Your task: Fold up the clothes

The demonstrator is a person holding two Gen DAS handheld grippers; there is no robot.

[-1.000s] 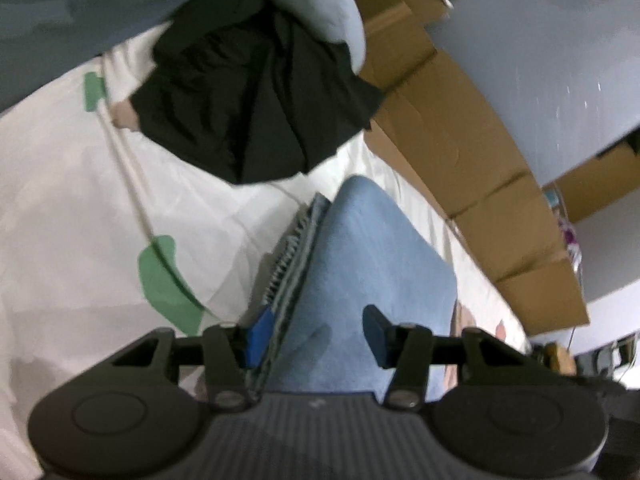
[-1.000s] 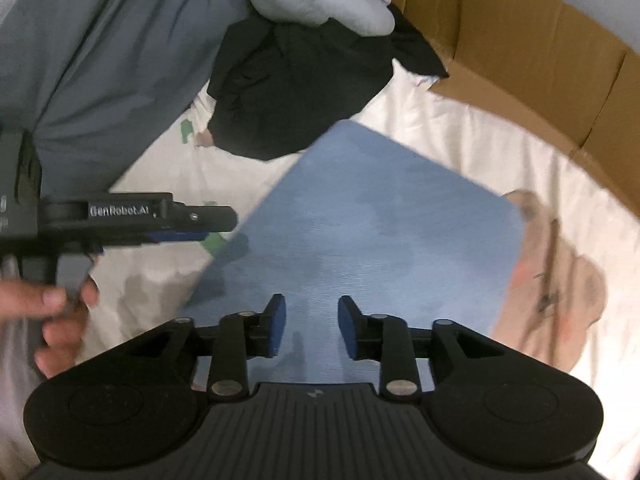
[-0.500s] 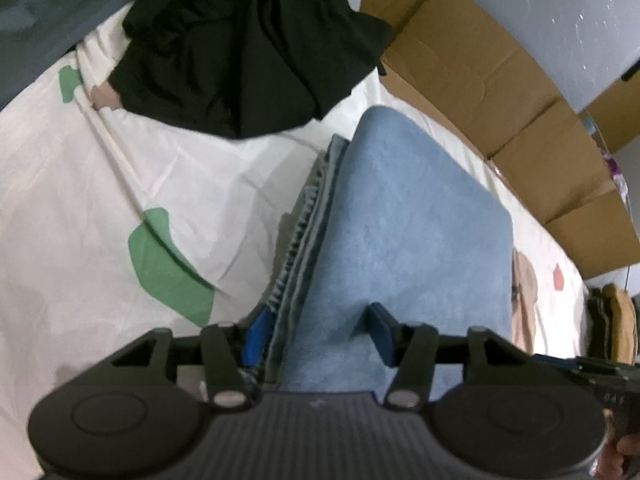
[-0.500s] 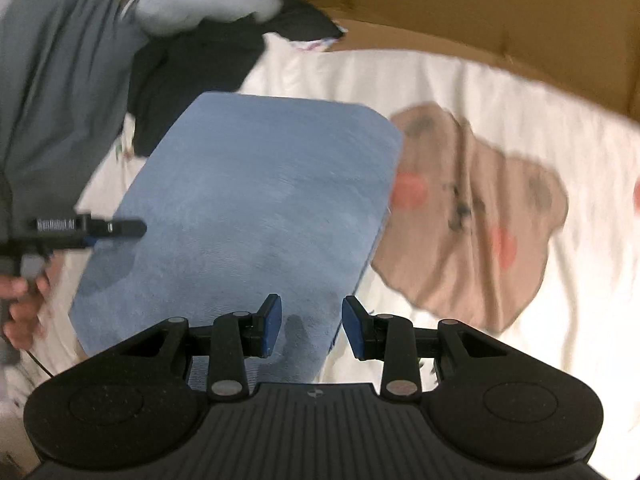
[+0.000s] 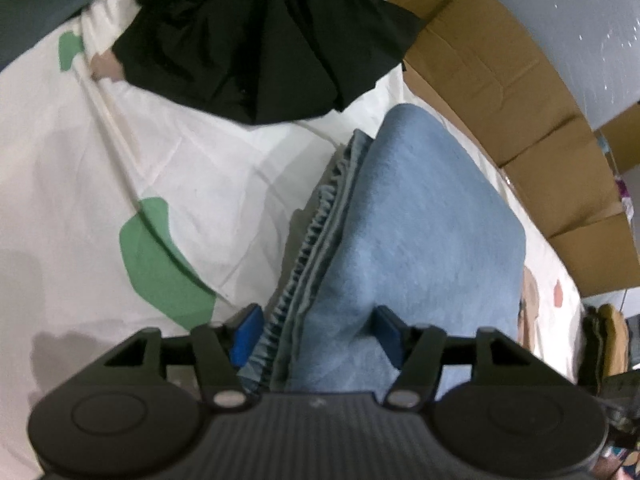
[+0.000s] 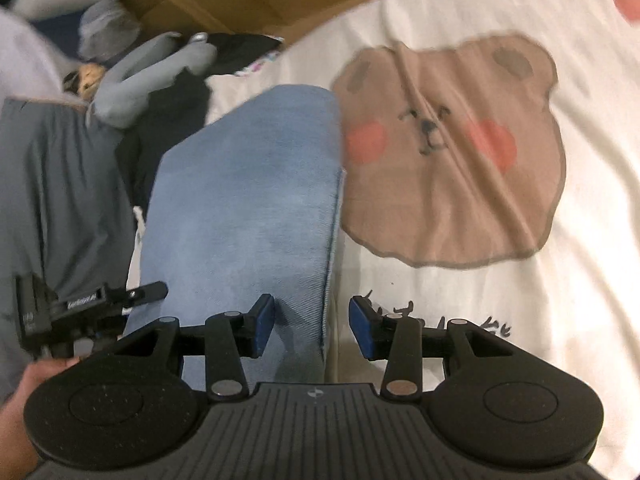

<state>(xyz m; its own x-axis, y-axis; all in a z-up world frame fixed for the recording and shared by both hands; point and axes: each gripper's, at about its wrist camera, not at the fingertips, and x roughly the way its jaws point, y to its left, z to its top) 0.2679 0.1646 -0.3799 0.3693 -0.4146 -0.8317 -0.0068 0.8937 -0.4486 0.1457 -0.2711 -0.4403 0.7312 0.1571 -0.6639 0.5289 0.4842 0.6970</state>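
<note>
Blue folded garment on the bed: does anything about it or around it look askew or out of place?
The blue folded garment lies flat, but its layered edges on the side by the left tool are ruffled, not flush. Behind it, a black garment sits crumpled and unfolded on the bedsheet. Nothing looks damaged.

Bare sheet (image 6: 520,320) right of folded jeans (image 6: 248,200); black garment (image 5: 260,40) blocks far end.

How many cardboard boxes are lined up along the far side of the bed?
3 show in the left view: a top box, a middle box and a lower box. More may be hidden beyond the frame.
</note>
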